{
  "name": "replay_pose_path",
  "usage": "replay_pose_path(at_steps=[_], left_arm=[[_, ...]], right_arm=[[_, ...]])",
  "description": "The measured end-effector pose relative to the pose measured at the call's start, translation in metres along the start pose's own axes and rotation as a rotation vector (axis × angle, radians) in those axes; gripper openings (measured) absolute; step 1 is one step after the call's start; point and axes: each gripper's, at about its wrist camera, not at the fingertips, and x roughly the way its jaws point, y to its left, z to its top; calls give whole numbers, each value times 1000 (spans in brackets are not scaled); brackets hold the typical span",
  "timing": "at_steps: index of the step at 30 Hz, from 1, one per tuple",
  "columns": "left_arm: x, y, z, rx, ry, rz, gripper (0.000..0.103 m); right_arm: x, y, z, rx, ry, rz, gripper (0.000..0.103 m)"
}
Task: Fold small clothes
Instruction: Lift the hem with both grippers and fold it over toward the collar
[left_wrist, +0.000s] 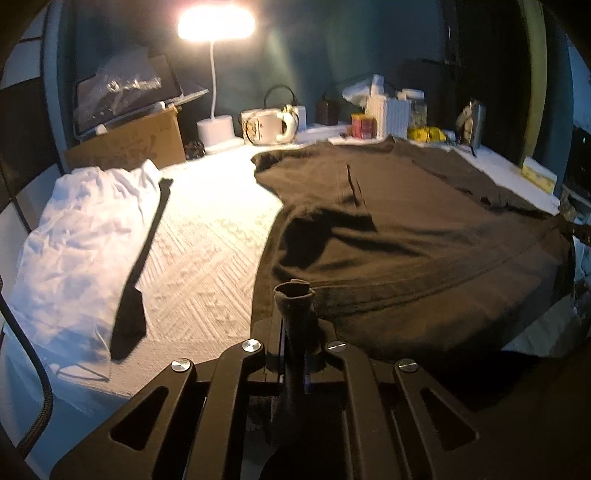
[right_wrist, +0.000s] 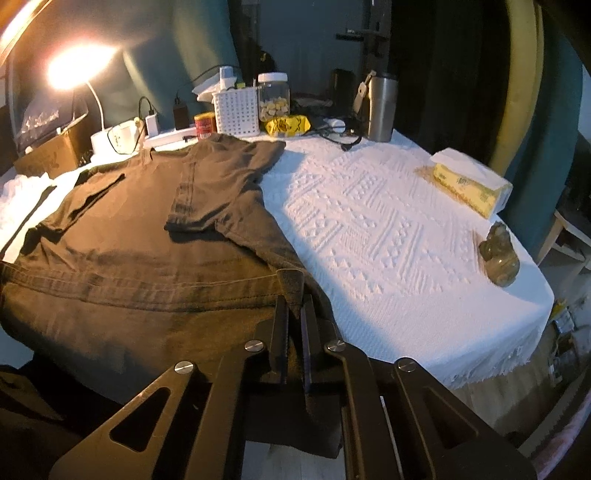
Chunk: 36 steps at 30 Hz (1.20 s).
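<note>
Left wrist: left gripper (left_wrist: 295, 295) clamped on hem of brown shirt (left_wrist: 424, 221), spread on table (left_wrist: 207, 229). Right wrist: right gripper (right_wrist: 294, 306) pinches opposite hem corner. Risk: uneven lift, sleeves unfold.

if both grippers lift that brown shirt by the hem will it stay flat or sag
The brown cotton t-shirt will likely sag between the left hand-held gripper and right hand-held gripper, since pinched cloth bunches limply. Probably light. Its folded-in sleeve may flop open.

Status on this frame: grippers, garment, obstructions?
Left gripper and right gripper both shut on brown t-shirt hem corners. Sleeves already folded inward. White garment lies left, apart.
</note>
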Motion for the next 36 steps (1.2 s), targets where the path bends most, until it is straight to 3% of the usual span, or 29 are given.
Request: replay_pose_path(at_steps=[18, 24, 36], left_arm=[[-29, -3, 32, 2, -172, 1, 5], [-31, -2, 45, 22, -212, 38, 5], [-24, 1, 81, 65, -286, 54, 5]], right_arm=[[-32, 1, 28, 15, -107, 11, 6], [-40, -3, 38, 39, -150, -1, 6], [-35, -4, 82, 39, -218, -13, 6]])
